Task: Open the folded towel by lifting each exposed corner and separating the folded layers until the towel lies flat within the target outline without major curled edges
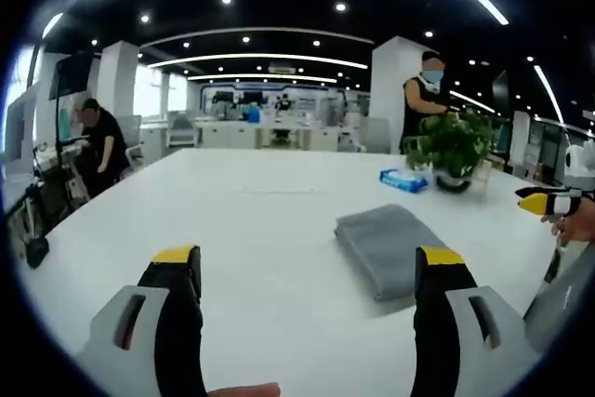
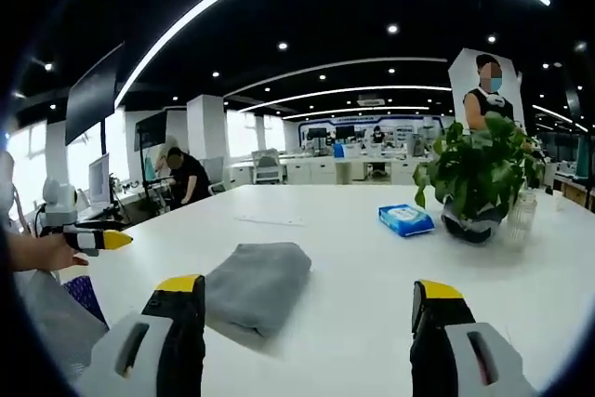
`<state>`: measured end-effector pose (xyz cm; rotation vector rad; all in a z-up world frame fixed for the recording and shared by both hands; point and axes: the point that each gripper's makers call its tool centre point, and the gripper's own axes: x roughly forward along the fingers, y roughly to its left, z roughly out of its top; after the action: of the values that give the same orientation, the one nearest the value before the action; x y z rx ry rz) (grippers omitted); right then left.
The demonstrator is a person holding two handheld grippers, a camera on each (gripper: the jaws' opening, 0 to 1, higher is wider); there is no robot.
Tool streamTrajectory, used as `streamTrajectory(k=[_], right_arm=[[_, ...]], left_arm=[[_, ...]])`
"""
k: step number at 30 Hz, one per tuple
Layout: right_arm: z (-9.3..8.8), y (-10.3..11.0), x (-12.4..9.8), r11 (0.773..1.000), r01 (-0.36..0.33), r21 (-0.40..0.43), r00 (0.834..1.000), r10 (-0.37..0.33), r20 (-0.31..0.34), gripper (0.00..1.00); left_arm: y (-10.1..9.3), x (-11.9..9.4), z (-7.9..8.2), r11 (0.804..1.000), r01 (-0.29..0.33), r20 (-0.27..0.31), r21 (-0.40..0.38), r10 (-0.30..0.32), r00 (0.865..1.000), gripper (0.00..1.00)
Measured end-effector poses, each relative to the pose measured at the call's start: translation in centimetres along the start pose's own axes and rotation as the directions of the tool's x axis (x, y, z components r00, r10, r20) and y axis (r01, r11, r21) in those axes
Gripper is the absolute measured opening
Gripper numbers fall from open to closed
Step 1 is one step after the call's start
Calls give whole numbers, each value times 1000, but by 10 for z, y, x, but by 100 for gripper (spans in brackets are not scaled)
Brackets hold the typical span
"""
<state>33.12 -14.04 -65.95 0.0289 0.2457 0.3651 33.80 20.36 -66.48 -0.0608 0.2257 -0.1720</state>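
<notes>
A grey towel (image 1: 389,246) lies folded into a thick, soft rectangle with rounded fold edges on a smooth, glossy white worktop (image 1: 260,230). Its cloth looks matte and finely napped, and the layers are stacked neatly.

In the left gripper view, the left hand-held gripper (image 1: 311,271) hovers over the worktop with its black, yellow-tipped jaws spread wide and nothing between them; the towel sits just ahead, nearer its right jaw and apart from it. In the right gripper view, the right hand-held gripper (image 2: 307,299) is equally wide open and empty, with the towel (image 2: 258,284) beside its left jaw, not touching.

Towards the far edge of the worktop are a blue, flat wipes packet (image 2: 406,219) and a leafy green plant (image 2: 479,174) in a dark round pot.
</notes>
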Motion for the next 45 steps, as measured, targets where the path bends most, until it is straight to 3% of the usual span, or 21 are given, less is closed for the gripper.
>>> streamTrajectory(k=[8,26,30,33,36,39,45], right_arm=[[-1,8,2,998,-22,-60,1000,21,-13,92],[0,6,1,997,-23,-70,1000,22,-9,87],[5,11,1,996,-39,-84,999,40,5,81],[5,23,2,989,-80,-126,997,80,-2,75],[11,36,3,981,-112,-158,993,115,8,75],[20,49,7,971,-156,-182,987,160,12,71],[35,69,22,941,-243,-234,969,248,-8,64]], left_arm=[[1,0,-1,1000,0,-4,7,0,1000,94],[2,0,-2,1000,1,-11,11,-1,1000,91],[1,-1,-1,1000,3,-16,20,-3,1000,87],[0,-6,6,1000,0,10,19,-1,1000,82],[-1,-11,13,1000,1,22,11,-1,1000,83],[-6,-21,19,999,1,29,51,-2,1000,82],[-5,-34,20,998,-12,46,62,9,999,80]])
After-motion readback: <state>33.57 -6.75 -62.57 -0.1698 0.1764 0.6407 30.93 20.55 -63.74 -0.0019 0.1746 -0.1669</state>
